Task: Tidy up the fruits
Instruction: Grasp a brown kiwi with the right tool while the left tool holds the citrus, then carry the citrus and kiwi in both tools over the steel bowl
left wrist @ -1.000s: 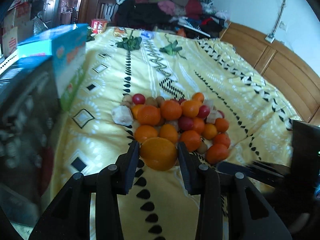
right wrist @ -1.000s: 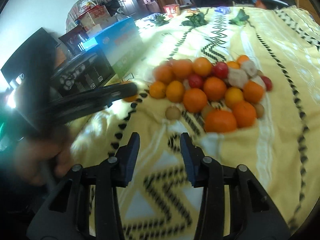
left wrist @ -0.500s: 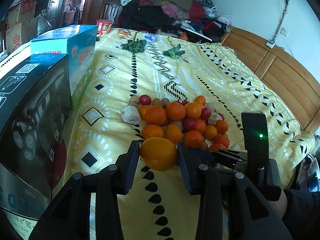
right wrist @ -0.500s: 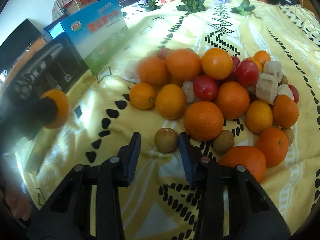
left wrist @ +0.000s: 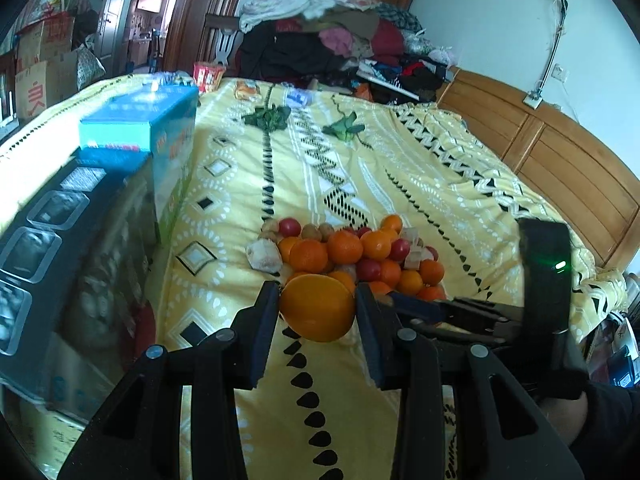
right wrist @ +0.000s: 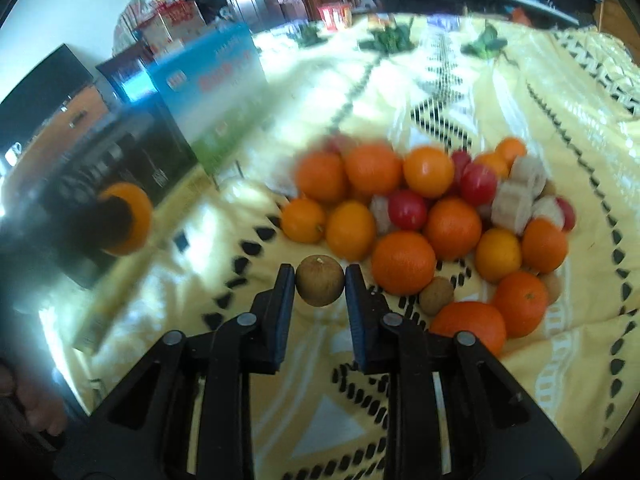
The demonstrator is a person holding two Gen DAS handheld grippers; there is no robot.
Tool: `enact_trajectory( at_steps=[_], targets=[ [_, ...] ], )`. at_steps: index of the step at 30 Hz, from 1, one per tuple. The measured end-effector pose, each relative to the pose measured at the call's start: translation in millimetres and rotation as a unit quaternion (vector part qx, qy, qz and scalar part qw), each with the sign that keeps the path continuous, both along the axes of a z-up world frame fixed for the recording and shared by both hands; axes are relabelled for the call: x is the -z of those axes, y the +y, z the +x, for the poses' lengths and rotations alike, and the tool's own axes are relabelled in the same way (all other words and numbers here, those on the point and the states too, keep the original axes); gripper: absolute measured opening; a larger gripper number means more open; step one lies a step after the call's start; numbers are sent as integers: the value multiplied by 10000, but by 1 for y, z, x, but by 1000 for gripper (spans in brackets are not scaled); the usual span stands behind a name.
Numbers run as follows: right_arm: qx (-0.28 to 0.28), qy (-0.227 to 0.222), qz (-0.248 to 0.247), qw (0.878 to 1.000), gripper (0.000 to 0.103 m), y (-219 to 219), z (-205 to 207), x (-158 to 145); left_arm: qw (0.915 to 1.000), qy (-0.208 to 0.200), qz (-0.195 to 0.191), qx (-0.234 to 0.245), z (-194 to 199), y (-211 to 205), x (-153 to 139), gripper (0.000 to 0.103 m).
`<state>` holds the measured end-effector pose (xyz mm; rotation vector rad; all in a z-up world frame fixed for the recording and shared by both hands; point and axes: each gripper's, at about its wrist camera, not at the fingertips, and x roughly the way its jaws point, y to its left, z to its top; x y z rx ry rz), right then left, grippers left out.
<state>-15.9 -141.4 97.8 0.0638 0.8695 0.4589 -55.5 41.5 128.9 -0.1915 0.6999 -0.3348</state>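
While left gripper [left wrist: 317, 312] holds orange [left wrist: 317, 307], right gripper [right wrist: 320, 285] clamps brown fruit [right wrist: 320, 285].

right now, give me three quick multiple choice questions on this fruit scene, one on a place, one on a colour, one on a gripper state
1. Where do the boxes stand relative to the fruit pile, in the left wrist view?
A. to its left
B. to its right
C. on top of it

2. What colour is the small round fruit between the right gripper's fingers?
A. red
B. brown
C. green

3. What is the left gripper doing?
A. standing open, nothing in it
B. clamped on a box
C. clamped on an orange

Answers: 1 A, the boxes line the bedspread's left edge; 2 B, its skin is dull brown; 3 C, both fingers press the orange's sides.
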Motion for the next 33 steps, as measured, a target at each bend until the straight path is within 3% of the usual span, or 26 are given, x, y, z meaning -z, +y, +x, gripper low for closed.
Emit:
enact_trajectory(
  at_steps=[8,13,16,20,25,33],
  targets=[
    [-360,-824,320,9954,26,30,-23,-85,9972,-576,-129,-457,-41,52,-53,40],
    [-1026,-1312,536,9846,26,85,-42,-137,9899,-749,-137,-1194,-77,120,-76,40],
    [-1444,-1437,599,9772,26,122,-51,-152,9809,-727,-94,-1800,-99,171,-79,40],
    [-2038,-1403,637,9668,26,181,-63,-156,9651,-524,-72,-2565,-126,238,-70,40],
    [-2680,-1023,624,9559,26,252,-74,-139,9486,-109,-175,-3159,-145,294,-43,40],
    [-3220,-445,247,9454,26,322,-94,-97,9441,314,-335,-3263,-150,318,-8,40]
  ],
)
